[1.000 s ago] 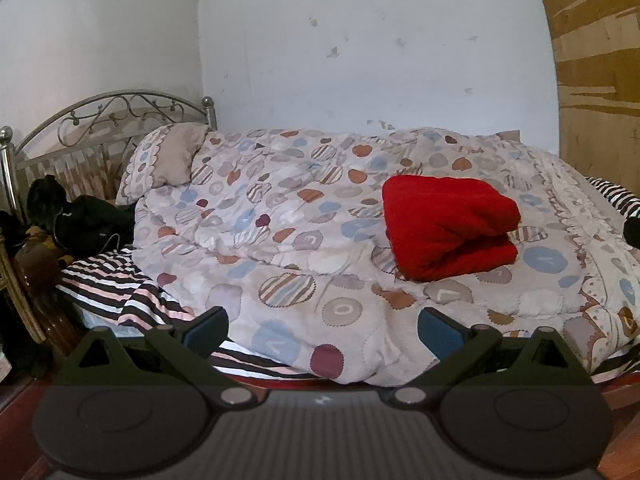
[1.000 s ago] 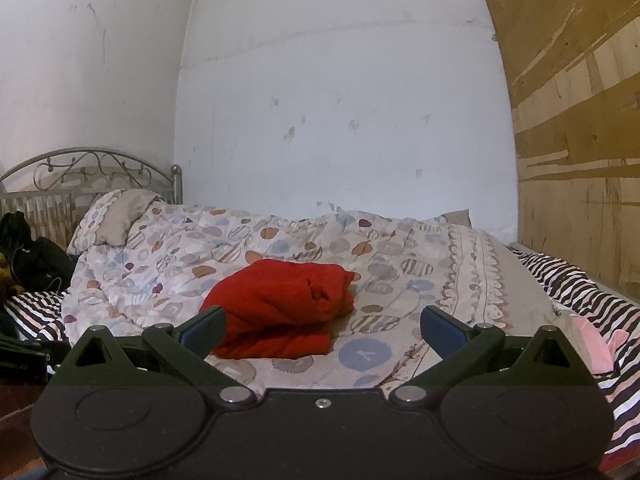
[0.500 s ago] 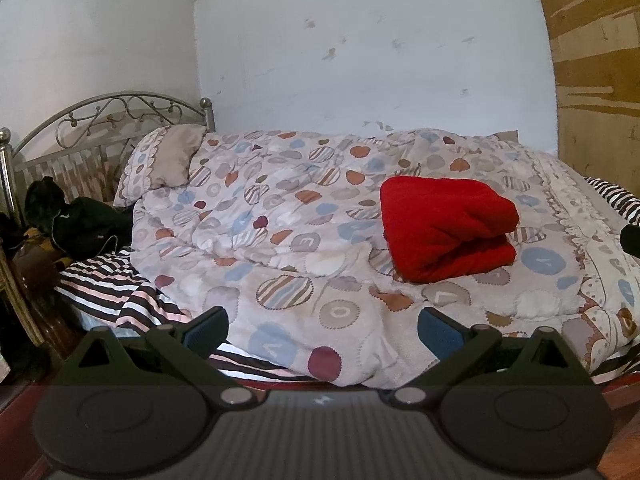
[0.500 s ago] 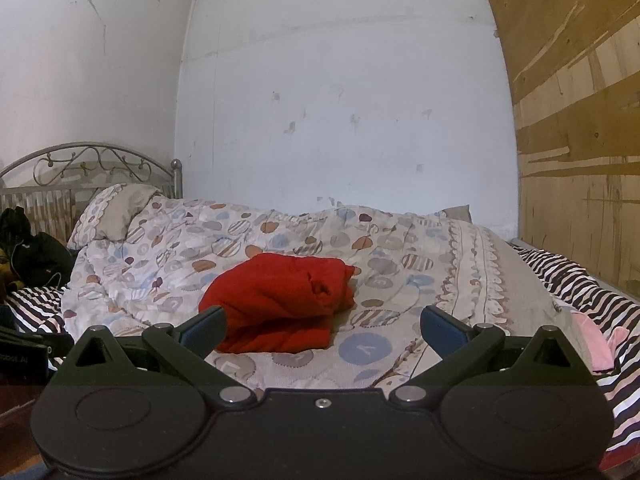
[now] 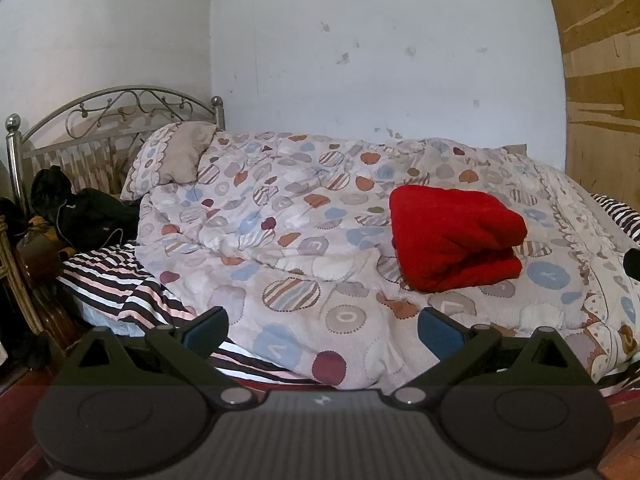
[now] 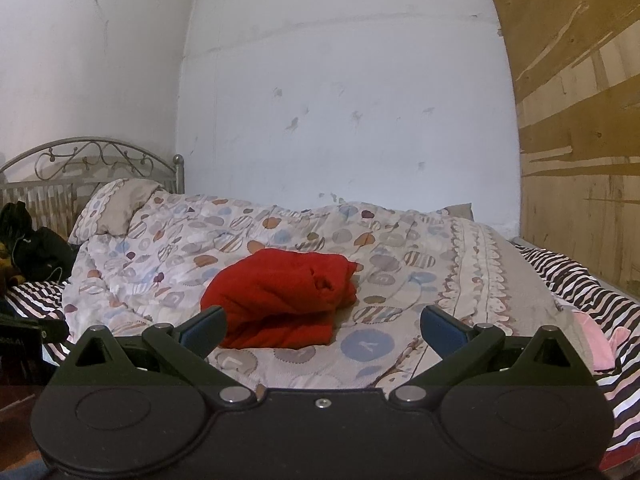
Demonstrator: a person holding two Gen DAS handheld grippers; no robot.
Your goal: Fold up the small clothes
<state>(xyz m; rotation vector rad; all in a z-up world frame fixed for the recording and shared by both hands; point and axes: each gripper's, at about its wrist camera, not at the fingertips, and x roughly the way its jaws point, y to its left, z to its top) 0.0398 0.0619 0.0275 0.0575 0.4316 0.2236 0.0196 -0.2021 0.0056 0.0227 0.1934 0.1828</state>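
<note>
We note a bed [image 5: 120, 296] in a white-walled corner, patterned quilt [image 5: 304, 248] on top. Folded red garment [image 5: 454, 236] lies mid-quilt, long axis running across the bed. Left hand-held gripper [image 5: 322, 330] and right hand-held gripper [image 6: 322, 330] both gape wide, empty, short of the near edge.

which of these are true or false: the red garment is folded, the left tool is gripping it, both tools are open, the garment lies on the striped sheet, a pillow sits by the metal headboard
1. The red garment is folded into a bundle. True.
2. The left tool is gripping it. False: it holds nothing and sits short of the garment, near the bed's edge.
3. Both tools are open. True: the right tool also has its fingers spread wide with nothing between them.
4. The garment lies on the striped sheet. False: it rests on the spotted quilt.
5. A pillow sits by the metal headboard. True.
</note>
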